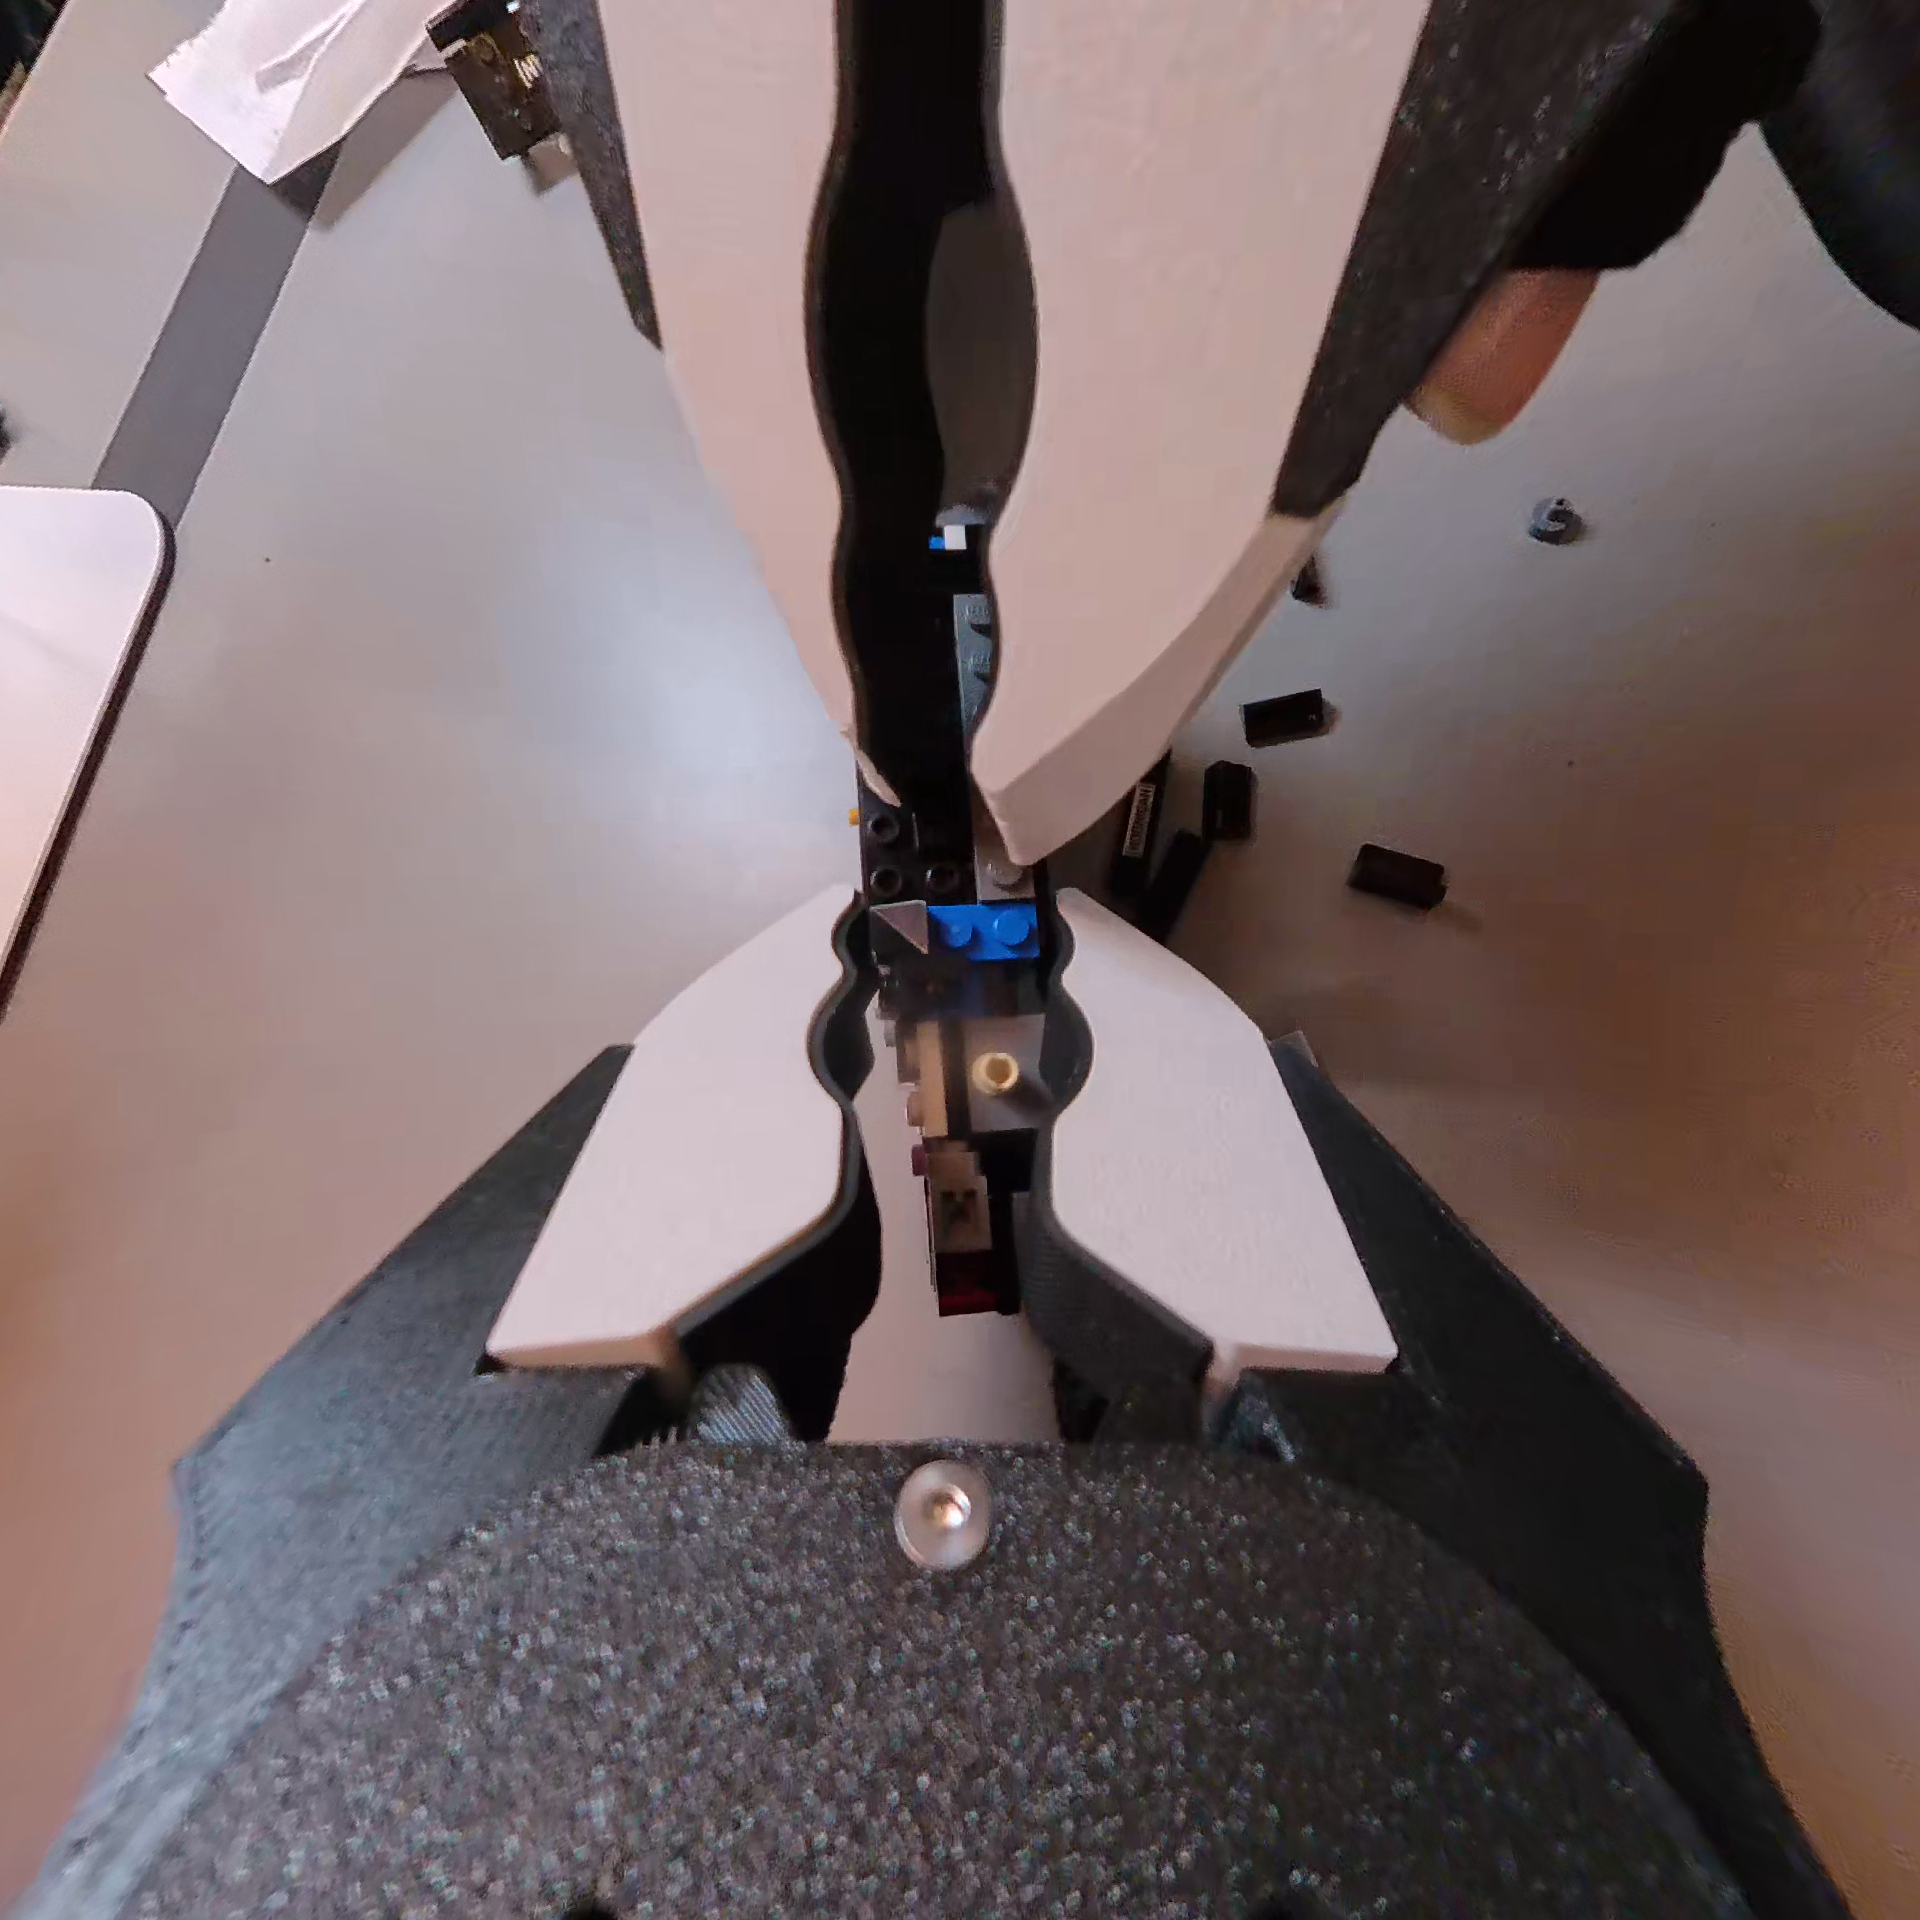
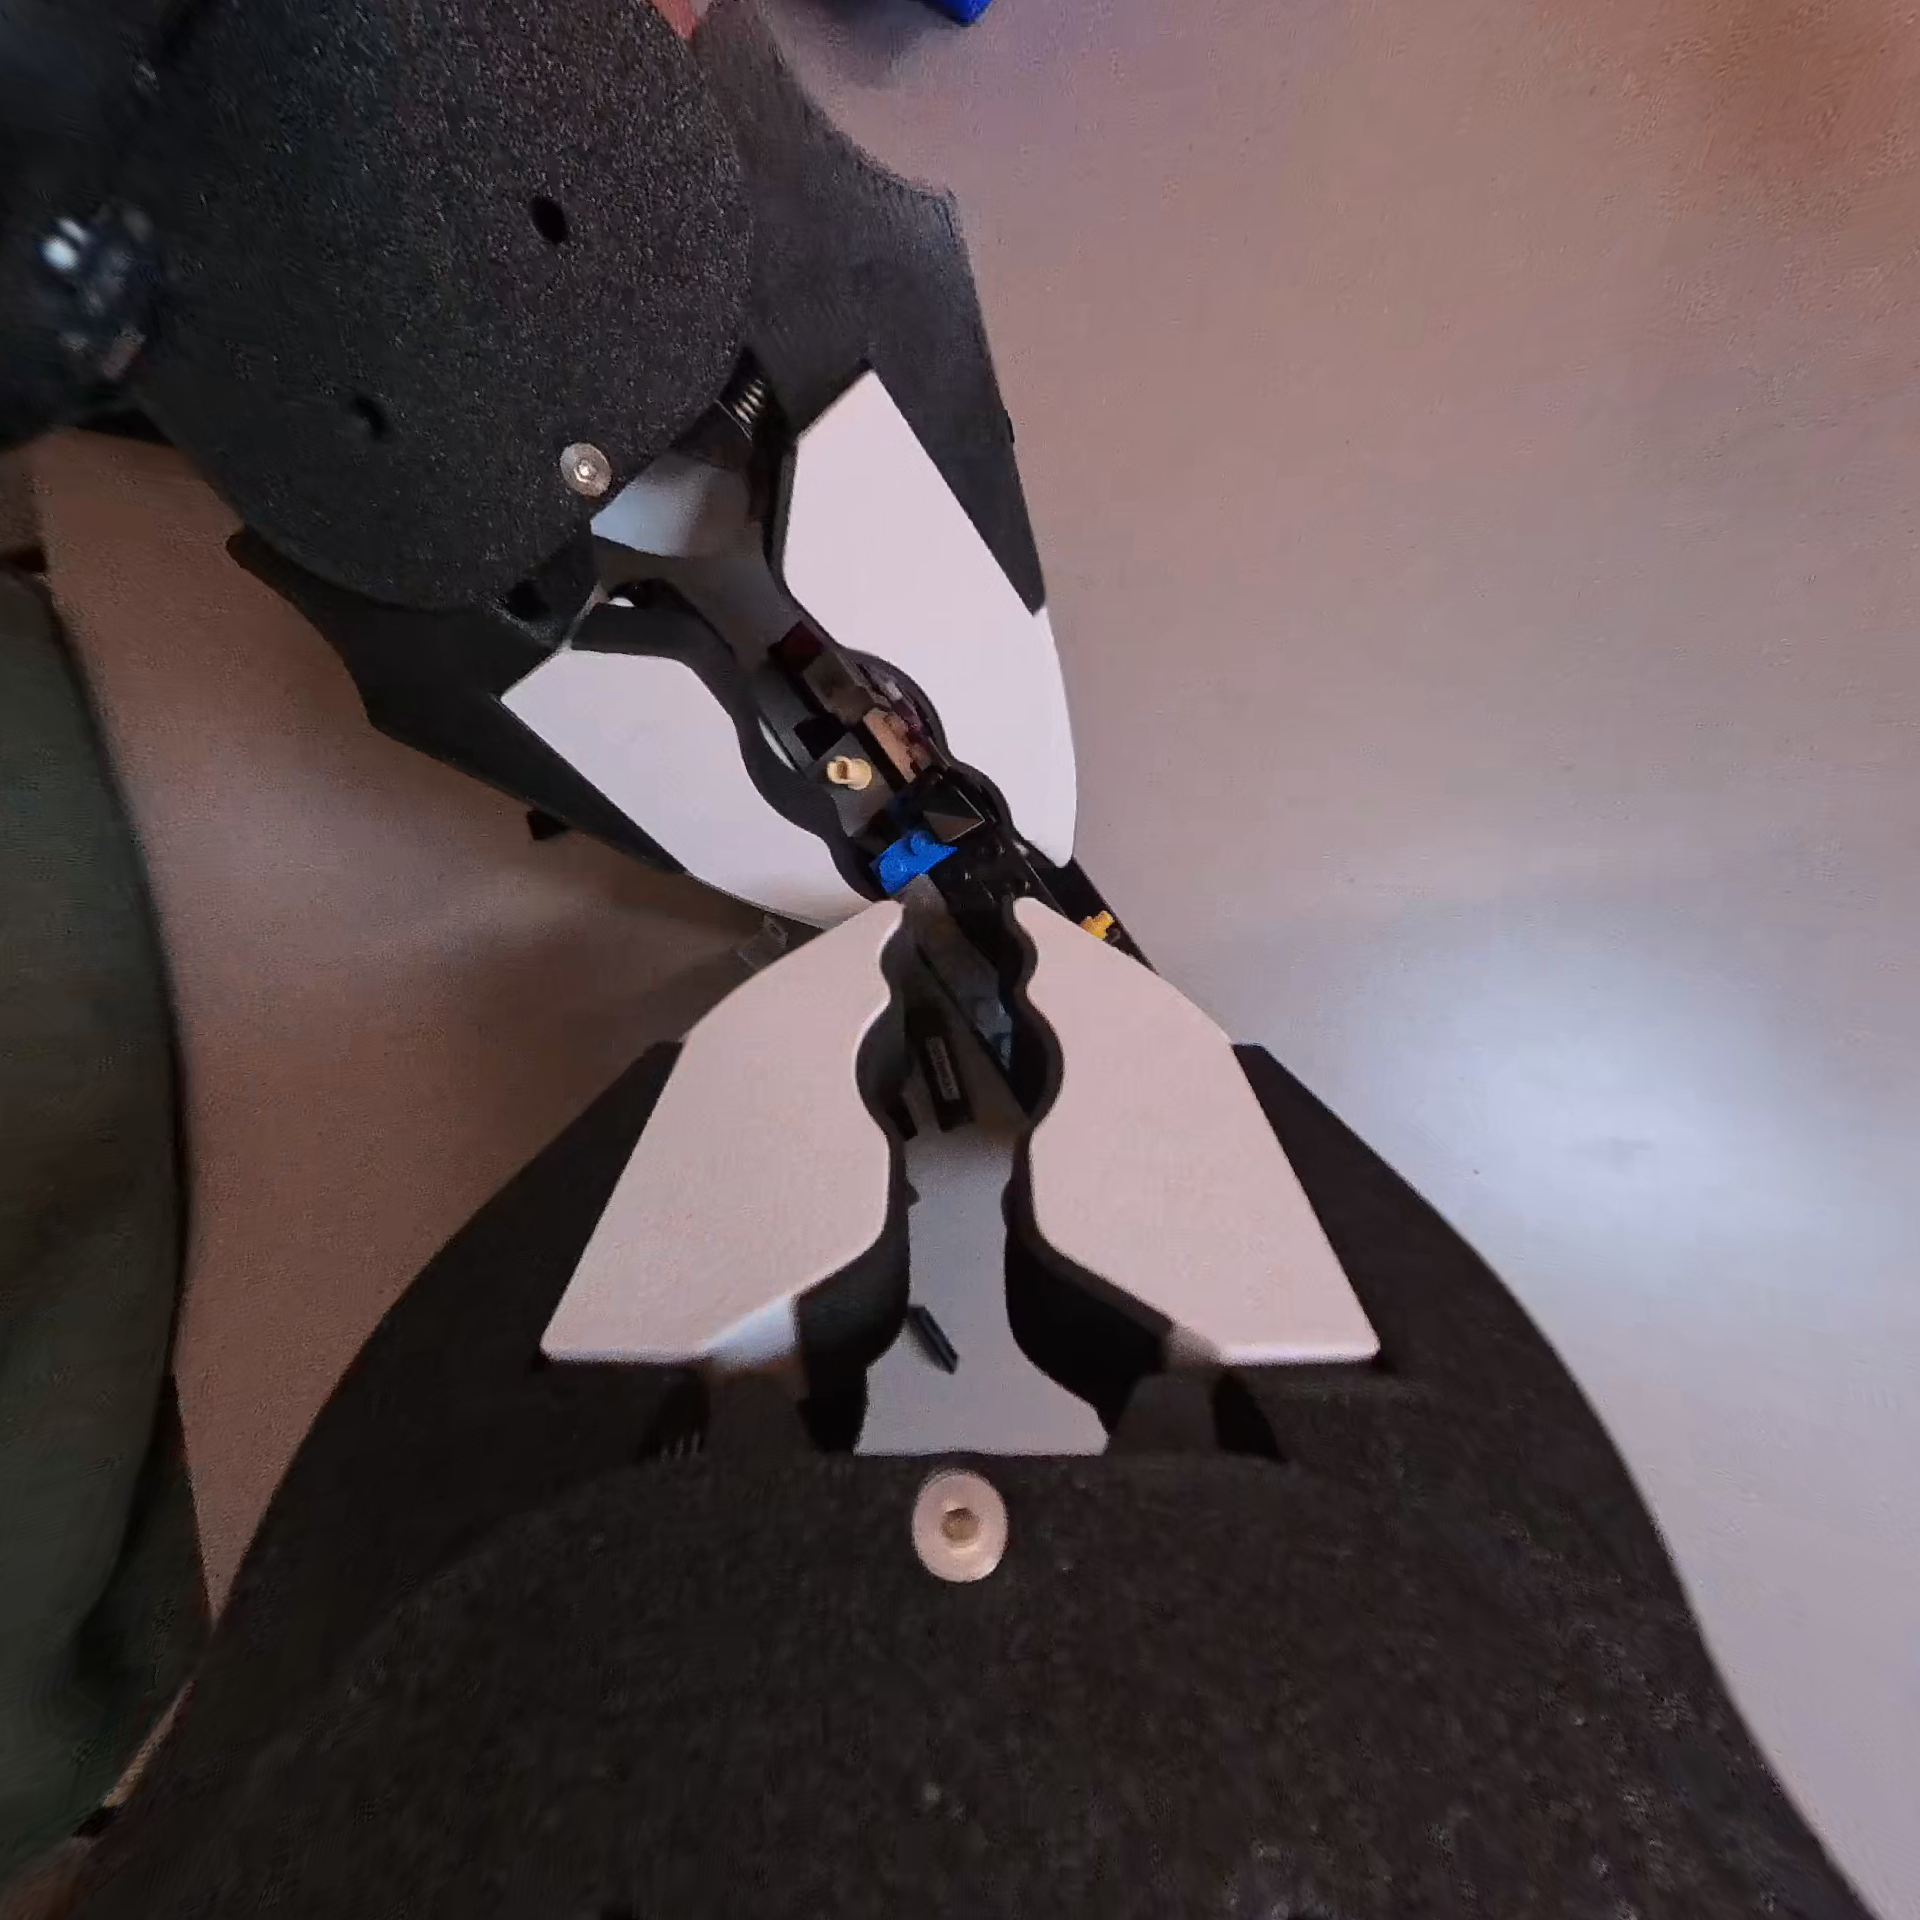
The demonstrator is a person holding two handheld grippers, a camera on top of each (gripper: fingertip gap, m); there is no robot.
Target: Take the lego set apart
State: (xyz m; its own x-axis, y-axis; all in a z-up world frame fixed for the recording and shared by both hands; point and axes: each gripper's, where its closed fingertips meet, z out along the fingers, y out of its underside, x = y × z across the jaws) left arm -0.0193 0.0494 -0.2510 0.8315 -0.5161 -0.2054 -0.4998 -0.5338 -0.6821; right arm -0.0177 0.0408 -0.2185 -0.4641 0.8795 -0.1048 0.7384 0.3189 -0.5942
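Between the 2 grippers, above the table (image 1: 436, 665), hangs the lego set (image 1: 951, 997): a long, narrow build of black plates with a blue plate (image 1: 985, 928) near its middle, a tan pin (image 1: 997, 1068) and a red end piece (image 1: 971, 1283). The left gripper (image 1: 954, 940) pinches the half with the blue plate and tan pin, its jaws pressed onto the build's sides. The right gripper (image 2: 958, 914) pinches the other, black half, jaws likewise closed on it, tip almost touching the left one's. My guess is a pull or twist comes next to split the build at the seam by the blue plate. With both grips this close to the joint, leverage is small, so the pads could slide along the smooth sides instead of parting the bricks. A hard twist could also snap off several small parts at once; these would drop and scatter among the loose black bricks (image 1: 1283, 717) lying on the table to the right. Paper (image 1: 281, 73) lies far off at the table's edge.
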